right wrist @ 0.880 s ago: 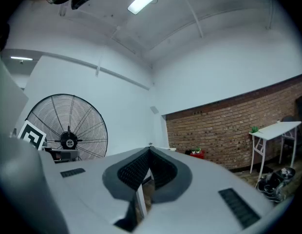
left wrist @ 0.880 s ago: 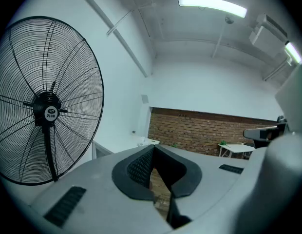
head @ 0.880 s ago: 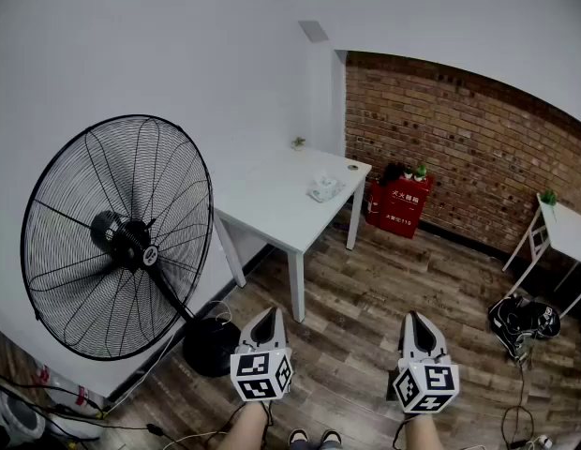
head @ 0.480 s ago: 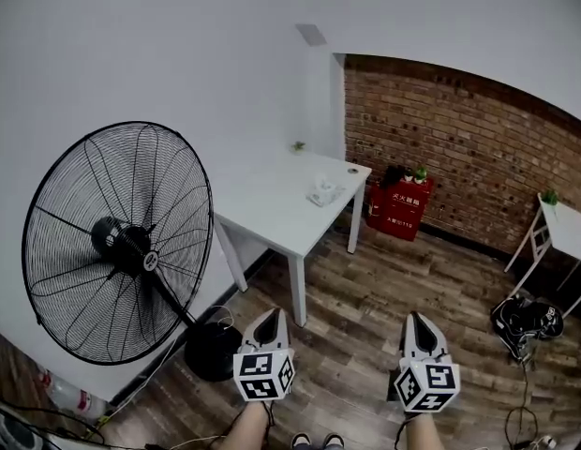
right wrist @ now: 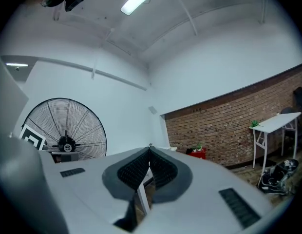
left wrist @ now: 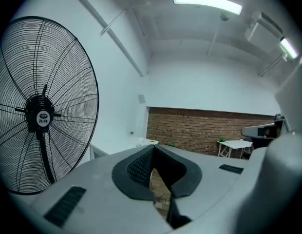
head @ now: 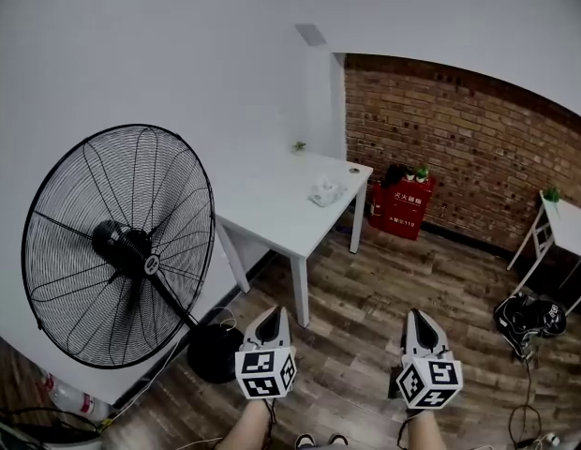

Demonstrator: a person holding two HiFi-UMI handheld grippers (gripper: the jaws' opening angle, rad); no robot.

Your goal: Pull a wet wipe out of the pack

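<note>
A wet wipe pack (head: pixel 324 191) lies on the white table (head: pixel 281 209) far ahead, by the brick wall. My left gripper (head: pixel 269 314) and right gripper (head: pixel 416 316) hang low in the head view, side by side over the wooden floor, far from the table. Both are shut with nothing between the jaws. In the left gripper view the gripper (left wrist: pixel 153 146) points toward the table's far end. In the right gripper view the gripper (right wrist: pixel 150 148) points at the table's corner.
A large black standing fan (head: pixel 117 247) stands left of the table, its base (head: pixel 212 350) close to my left gripper. A red box (head: pixel 400 207) sits against the brick wall (head: pixel 459 148). Another white table (head: pixel 562 228) and a dark bag (head: pixel 529 317) are at the right.
The view has drifted slightly: fan and table sit a little lower and to the right. Both grippers stay shut, in nearly the same place.
</note>
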